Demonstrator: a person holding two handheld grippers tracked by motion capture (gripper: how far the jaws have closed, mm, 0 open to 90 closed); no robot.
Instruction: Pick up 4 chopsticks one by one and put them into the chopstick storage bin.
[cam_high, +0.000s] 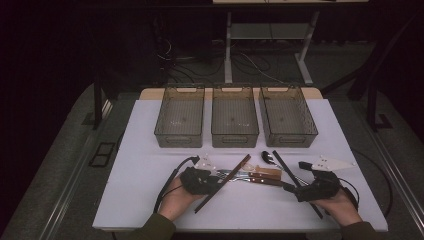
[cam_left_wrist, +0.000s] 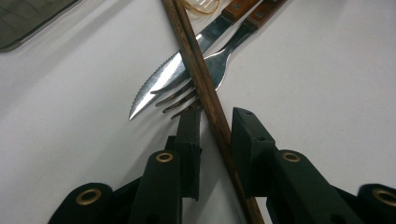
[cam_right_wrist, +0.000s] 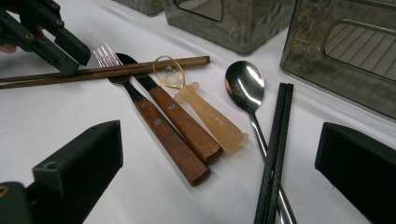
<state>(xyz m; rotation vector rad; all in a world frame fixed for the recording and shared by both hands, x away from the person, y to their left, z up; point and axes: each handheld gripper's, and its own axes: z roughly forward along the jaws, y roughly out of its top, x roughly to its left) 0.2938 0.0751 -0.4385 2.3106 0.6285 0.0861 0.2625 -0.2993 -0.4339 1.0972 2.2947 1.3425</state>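
Observation:
A pair of brown wooden chopsticks (cam_high: 222, 184) (cam_left_wrist: 205, 88) lies slanted across a wood-handled knife (cam_left_wrist: 163, 77) and fork (cam_left_wrist: 210, 65). My left gripper (cam_high: 212, 181) (cam_left_wrist: 217, 135) straddles these chopsticks with its jaws open; the pads do not press on the wood. My right gripper (cam_high: 298, 188) (cam_right_wrist: 219, 177) stands wide open low over the table. Black chopsticks (cam_right_wrist: 273, 154) (cam_high: 295, 182) and the handle of a metal spoon (cam_right_wrist: 245, 86) run between its jaws, untouched. A translucent amber spoon (cam_right_wrist: 205, 112) rests beside the knife handle (cam_right_wrist: 187, 123).
Three smoky plastic bins (cam_high: 180, 141) (cam_high: 235, 141) (cam_high: 289, 141) stand in a row at the back of the white table top (cam_high: 145, 175). The left gripper (cam_right_wrist: 60, 56) also shows far off in the right gripper view. Cables trail from both grippers.

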